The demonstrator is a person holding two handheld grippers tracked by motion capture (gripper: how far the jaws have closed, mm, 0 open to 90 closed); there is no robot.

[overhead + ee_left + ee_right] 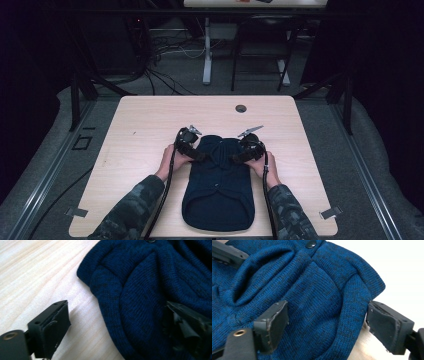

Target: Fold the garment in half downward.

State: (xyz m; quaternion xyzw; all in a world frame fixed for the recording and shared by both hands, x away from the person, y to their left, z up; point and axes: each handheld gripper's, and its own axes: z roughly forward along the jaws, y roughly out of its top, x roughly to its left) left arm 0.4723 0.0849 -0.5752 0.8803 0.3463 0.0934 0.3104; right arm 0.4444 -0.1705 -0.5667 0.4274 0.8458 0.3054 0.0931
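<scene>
A dark blue knit sweater (218, 190) lies flat near the table's front edge, collar end away from the person. My left gripper (198, 154) rests at its upper left, open, one jaw on the wood and the other on the knit sleeve fold (140, 302). My right gripper (237, 156) sits at the upper right, open, its jaws straddling the folded sleeve edge (352, 315). A dark snap button (311, 243) shows near the collar.
The light wood table (140, 130) has a round cable hole (241, 108) at its back middle. Metal brackets (76, 212) mark the front corners. Behind the table stand desk legs and cables on a grey floor.
</scene>
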